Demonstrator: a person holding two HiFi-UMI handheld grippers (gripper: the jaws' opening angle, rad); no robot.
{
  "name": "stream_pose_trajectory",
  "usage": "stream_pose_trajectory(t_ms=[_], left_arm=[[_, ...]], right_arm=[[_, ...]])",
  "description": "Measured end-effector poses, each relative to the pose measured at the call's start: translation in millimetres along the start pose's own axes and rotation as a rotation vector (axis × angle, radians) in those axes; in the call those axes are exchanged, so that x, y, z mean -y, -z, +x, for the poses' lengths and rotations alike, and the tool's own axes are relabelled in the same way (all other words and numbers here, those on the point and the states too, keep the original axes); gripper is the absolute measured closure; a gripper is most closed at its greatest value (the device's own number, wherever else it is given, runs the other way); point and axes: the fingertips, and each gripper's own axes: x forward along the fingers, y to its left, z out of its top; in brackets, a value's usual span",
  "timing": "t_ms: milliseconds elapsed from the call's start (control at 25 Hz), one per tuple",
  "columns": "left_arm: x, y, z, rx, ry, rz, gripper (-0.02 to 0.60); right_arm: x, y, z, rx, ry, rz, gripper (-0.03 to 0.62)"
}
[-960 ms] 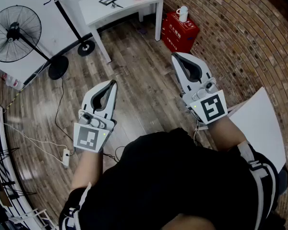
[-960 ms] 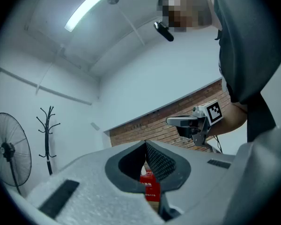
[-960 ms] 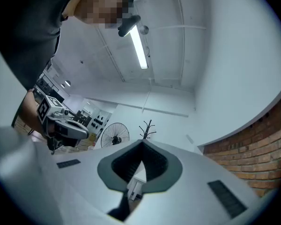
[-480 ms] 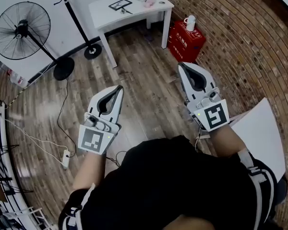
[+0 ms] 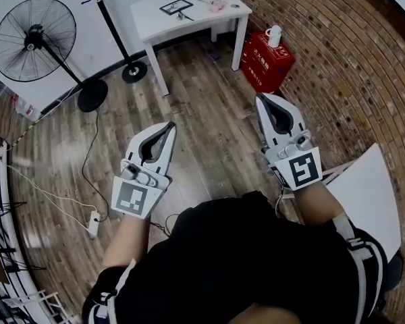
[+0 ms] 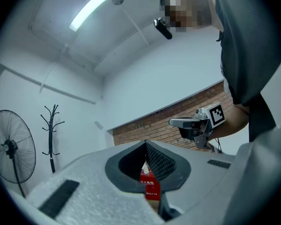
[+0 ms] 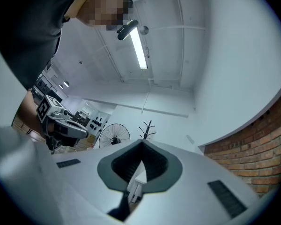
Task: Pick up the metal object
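**Head view.**
- Coat stand [image 5: 115,25]: is standing on the wood floor [image 5: 202,113] by the white wall.
- Pedestal fan [image 5: 34,38]: is standing left of the coat stand.
- White tabletop [image 5: 189,20]: is standing just right of the coat stand. It is carrying a dark framed panel [image 5: 175,6], a pink item [image 5: 218,5] and smaller pieces. The metal object is too small to single out among them.
- Red box [image 5: 268,61]: is sitting right of the coat stand, past the tabletop, against the brick wall [image 5: 337,59]. It is bearing a white jug [image 5: 275,36].
- Left claw [image 5: 169,125] and right claw [image 5: 262,98]: are hovering over the floor, well nearer the person than the coat stand. Both are clenched and grasping nothing.

**Left gripper view.**
- Left claw [image 6: 145,144]: tips are meeting, and the red box [image 6: 150,184] is showing through the gap beneath them.
- Coat stand [image 6: 51,125]: is rising far left, with the fan [image 6: 9,146] left of it.
- Right claw [image 6: 175,123]: is floating well right of the coat stand.

**Right gripper view.**
- Right claw [image 7: 141,144]: tips are meeting, clenched on nothing.
- Coat stand [image 7: 147,128]: is showing just above them, with the fan [image 7: 114,136] left of it.
- Left claw [image 7: 84,132]: is showing farther left of the coat stand.
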Motion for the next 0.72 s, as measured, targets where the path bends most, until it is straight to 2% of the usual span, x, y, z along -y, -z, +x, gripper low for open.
stream_pose_trajectory(t_ms=[160,280,400,560,720], left_arm=[[-21,15,-12,-0.015,0.006,-0.016,0.574],[-36,29,-10,-0.025,0.003,-0.039,0.574],[-48,42,1,-0.040,0.013,-0.027,0.574],[-83,64,30,-0.041,0.010,-0.107,0.574],[-117,85,73,-0.061,0.017,-0.036,0.574]], right_arm=[[-15,7,17,-0.001,0.014,0.005,0.599],[-21,25,27,-0.041,0.017,0.021,0.599],[-17,43,40,-0.073,0.009,0.029,0.599],[1,69,72,-0.079,0.008,0.048,0.599],[30,107,118,-0.079,-0.004,0.054,0.599]])
